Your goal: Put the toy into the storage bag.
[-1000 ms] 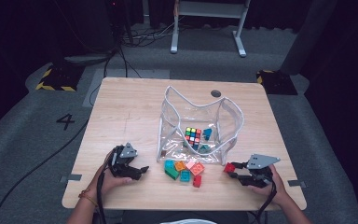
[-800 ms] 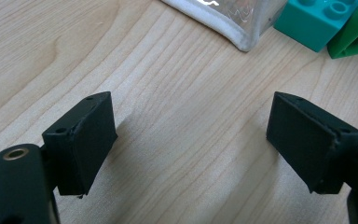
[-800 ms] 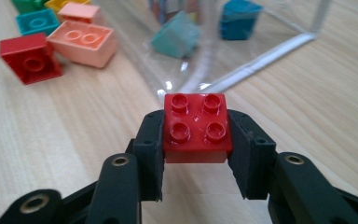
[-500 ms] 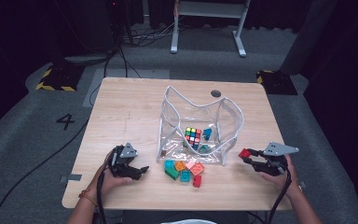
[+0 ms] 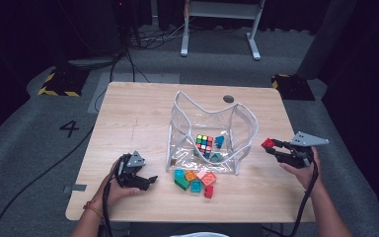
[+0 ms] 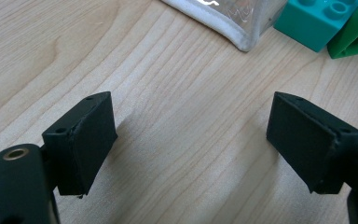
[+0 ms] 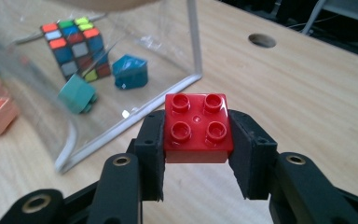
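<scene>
- At the table's right edge, my right gripper is clamped on a red brick, held above the wood just outside the clear bag.
- From the high view the red brick is a small blur; the right gripper view shows its four studs facing up, with a pad pressed on each side.
- Behind the bag's clear wall, the right gripper view resolves a puzzle cube and two teal pieces; glare smears them.
- My left gripper rests low on the table, jaws wide apart, nothing between them.
- Its own view cuts off a teal brick and a green brick at the frame edge.
</scene>
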A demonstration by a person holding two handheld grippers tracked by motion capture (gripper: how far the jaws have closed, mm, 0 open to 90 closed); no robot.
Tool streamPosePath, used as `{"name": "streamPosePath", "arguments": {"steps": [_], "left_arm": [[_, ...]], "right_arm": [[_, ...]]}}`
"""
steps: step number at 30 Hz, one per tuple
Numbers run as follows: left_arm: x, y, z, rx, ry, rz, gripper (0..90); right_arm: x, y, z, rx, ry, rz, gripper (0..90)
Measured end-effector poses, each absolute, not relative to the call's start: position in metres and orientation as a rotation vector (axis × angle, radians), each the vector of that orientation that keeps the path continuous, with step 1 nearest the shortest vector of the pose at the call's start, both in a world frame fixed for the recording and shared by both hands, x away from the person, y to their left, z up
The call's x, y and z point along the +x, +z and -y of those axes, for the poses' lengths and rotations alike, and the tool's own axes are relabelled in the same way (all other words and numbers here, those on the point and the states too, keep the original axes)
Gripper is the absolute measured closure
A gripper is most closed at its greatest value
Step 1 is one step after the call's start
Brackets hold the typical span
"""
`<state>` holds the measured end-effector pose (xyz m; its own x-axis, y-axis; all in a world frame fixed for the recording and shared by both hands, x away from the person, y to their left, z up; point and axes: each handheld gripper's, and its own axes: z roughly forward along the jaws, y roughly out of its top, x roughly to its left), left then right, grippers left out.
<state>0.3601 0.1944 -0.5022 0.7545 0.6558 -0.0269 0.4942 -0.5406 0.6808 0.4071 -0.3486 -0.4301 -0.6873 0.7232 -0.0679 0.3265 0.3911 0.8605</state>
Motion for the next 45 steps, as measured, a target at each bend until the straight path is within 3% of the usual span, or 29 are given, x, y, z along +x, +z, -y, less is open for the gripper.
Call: {"name": "streamPosePath", "arguments": {"steps": [26, 45], "left_arm": [[0.360, -0.502, -0.194, 2.255, 0.291, -0.857, 15.7], [0.362, -0.502, -0.194, 2.263, 0.305, -0.852, 15.2]], "right_arm": [[0.457, -0.327, 0.340, 0.803, 1.272, -2.132, 59.6], [0.464, -0.302, 0.286, 0.660, 1.302, -2.243, 59.6]]}}
